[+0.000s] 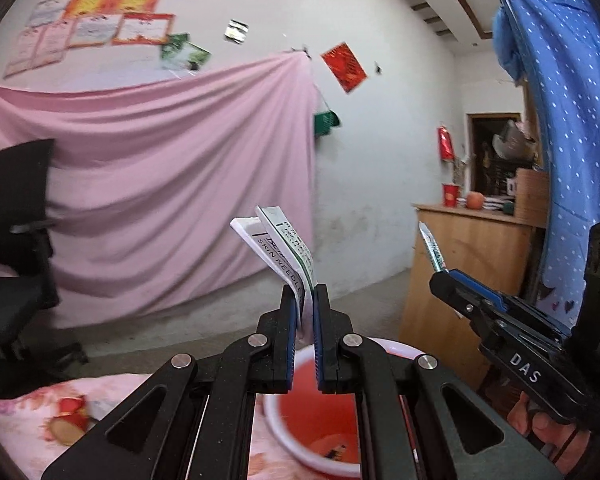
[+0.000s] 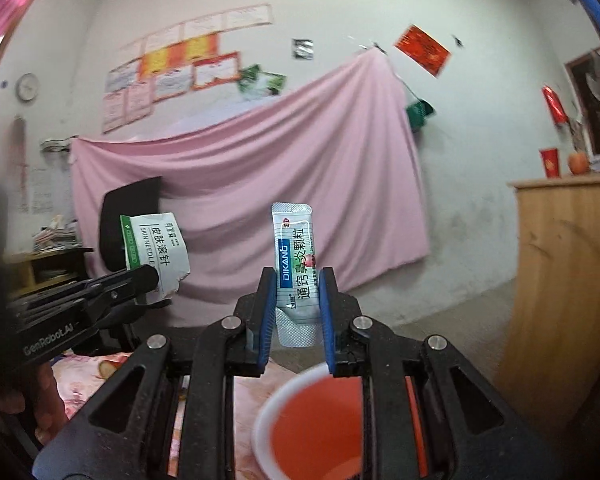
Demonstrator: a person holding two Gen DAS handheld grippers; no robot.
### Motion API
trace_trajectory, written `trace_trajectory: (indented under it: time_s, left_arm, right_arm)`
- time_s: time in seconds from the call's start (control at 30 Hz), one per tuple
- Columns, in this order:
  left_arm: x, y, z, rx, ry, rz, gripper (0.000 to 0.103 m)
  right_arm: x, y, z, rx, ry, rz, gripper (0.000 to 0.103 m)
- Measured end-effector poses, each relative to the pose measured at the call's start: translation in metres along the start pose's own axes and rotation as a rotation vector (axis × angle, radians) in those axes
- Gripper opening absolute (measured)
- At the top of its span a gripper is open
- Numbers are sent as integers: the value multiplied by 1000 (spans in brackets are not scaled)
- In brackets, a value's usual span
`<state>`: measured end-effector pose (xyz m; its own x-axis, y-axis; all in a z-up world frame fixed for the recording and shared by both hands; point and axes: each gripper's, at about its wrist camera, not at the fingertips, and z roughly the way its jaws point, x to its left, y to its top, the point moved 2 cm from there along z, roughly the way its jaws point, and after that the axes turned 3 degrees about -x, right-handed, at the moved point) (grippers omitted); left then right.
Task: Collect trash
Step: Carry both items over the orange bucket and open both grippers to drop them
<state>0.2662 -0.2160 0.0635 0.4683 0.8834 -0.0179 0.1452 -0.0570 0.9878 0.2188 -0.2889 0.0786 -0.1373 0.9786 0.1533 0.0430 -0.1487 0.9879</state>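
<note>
My left gripper is shut on a torn white and green skin-needle packet, which sticks up from the pads. Seen from the right wrist, that packet is at the left, held by the left gripper. My right gripper is shut on a silver medicine sachet standing upright between the blue pads. From the left wrist, the sachet shows edge-on in the right gripper. Below both grippers stands a red bin with a white rim.
A pink sheet hangs on the far wall. A black office chair stands left. A wooden cabinet with a red cup and an orange fruit stands right. Flowered bedding lies beside the bin. A blue dotted cloth hangs at right.
</note>
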Motion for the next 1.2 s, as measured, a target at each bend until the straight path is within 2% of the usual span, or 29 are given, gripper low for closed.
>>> trace_trajectory:
  time_s: [0.13,0.33,0.57,0.83,1.2]
  left_arm:
    - [-17,-8,21,49,-39,-8,6]
    - [-30,-23,46,127,-71,-16,6]
    - [-30,-36,74,256,-93,-70,6]
    - [-26,-54,97,433,-98,-118,6]
    - [-7,-66,100,514,-88,-191,8]
  right_arm:
    - [-25,-5,1,45,-63,29,44]
    - [-45,-18,1,113,-109,52,44]
    - [-66,-37,14,238,-147,86,44]
    - [-72,-57,29,369,-157,102,44]
    - [-76,-68,41,449,-163,114,45]
